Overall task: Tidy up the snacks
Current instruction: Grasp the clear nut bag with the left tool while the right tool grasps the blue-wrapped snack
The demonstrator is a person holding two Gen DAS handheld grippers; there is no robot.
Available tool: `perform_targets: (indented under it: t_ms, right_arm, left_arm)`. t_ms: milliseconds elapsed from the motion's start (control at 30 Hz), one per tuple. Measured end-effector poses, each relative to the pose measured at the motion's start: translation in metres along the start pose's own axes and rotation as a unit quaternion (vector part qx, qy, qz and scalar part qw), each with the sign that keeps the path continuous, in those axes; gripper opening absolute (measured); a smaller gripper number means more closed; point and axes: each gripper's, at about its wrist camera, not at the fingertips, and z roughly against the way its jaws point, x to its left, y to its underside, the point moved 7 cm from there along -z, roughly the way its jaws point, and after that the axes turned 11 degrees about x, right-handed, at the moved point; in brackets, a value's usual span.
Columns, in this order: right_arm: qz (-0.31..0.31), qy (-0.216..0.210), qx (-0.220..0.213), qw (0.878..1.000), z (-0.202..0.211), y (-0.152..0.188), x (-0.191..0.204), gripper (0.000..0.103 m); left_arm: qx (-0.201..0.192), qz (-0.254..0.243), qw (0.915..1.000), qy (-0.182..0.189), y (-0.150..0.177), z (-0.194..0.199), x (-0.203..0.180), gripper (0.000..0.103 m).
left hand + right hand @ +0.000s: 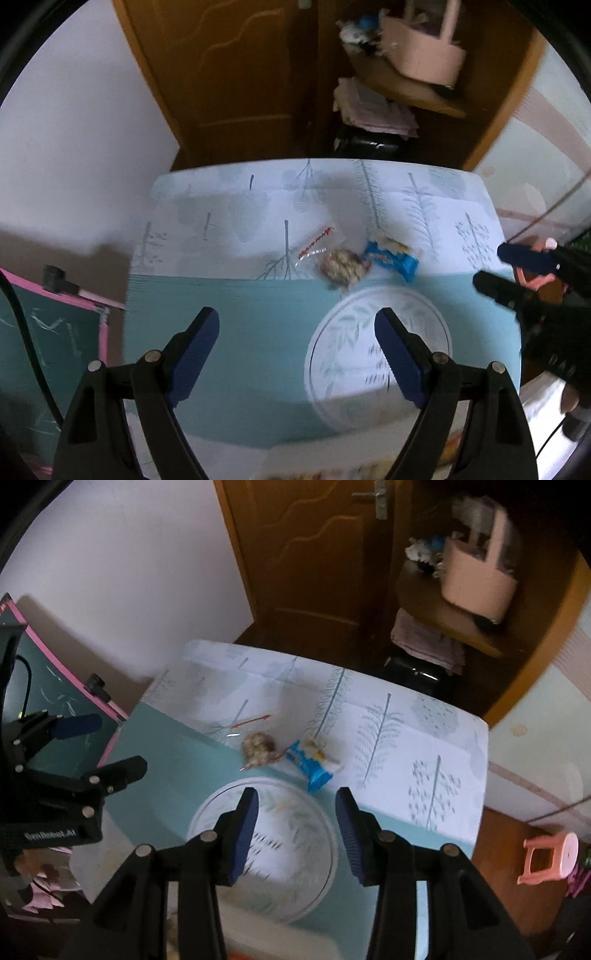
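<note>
Left wrist view: we've got left claw (295, 345) spread wide, right claw (295, 825) part-spread, both empty, over plate (207, 812) w/ snacks (288, 755) on table (424, 738).

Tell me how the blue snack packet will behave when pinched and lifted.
The blue packet looks crumpled and thin, so it will probably flex and sag rather than stay stiff. Being small and flat on the tablecloth, it is likely light. Its film looks glossy, so it may slip between the pads.
</note>
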Motion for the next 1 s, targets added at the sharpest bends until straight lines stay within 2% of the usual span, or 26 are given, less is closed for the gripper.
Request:
perform_targets:
  t_ms: [200,367,500,667,767,833,867,900,1000]
  right_arm:
    - [0.052,0.017,0.029,0.998,-0.068,-0.031,-0.02,0.047]
    - [0.075,0.013,0.055,0.996,-0.115,-0.036,-0.025,0.047]
    - [0.096,0.008,0.065,0.993,-0.14,-0.036,-0.022,0.047]
    - [0.103,-0.013,0.061,0.993,-0.152,-0.036,-0.015,0.049]
    - [0.118,-0.004,0.049,0.992,-0.152,-0.034,-0.01,0.049]
    - [0.125,0.005,0.046,0.991,-0.151,-0.031,-0.009,0.044]
    - [0.127,0.01,0.044,0.991,-0.153,-0.031,-0.011,0.035]
    - [0.127,0.012,0.043,0.991,-0.153,-0.031,-0.014,0.032]
    - [0.103,0.0,0.048,0.994,-0.151,-0.027,-0.023,0.031]
  left_arm:
    - [0.044,0.073,0.9961,0.025,-0.039,-0.07,0.001,0.085]
    - [0.074,0.109,0.9909,0.027,-0.051,-0.117,-0.004,0.085]
    - [0.091,0.115,0.9889,0.022,-0.056,-0.141,-0.01,0.085]
    - [0.103,0.115,0.9877,0.026,-0.062,-0.157,-0.021,0.085]
    - [0.111,0.108,0.9876,0.026,-0.061,-0.164,-0.027,0.083]
    - [0.116,0.105,0.9872,0.032,-0.058,-0.167,-0.031,0.078]
    - [0.12,0.102,0.9869,0.036,-0.054,-0.169,-0.032,0.075]
    - [0.122,0.099,0.9869,0.037,-0.051,-0.17,-0.033,0.075]
    - [0.112,0.078,0.9903,0.029,-0.046,-0.169,-0.037,0.066]
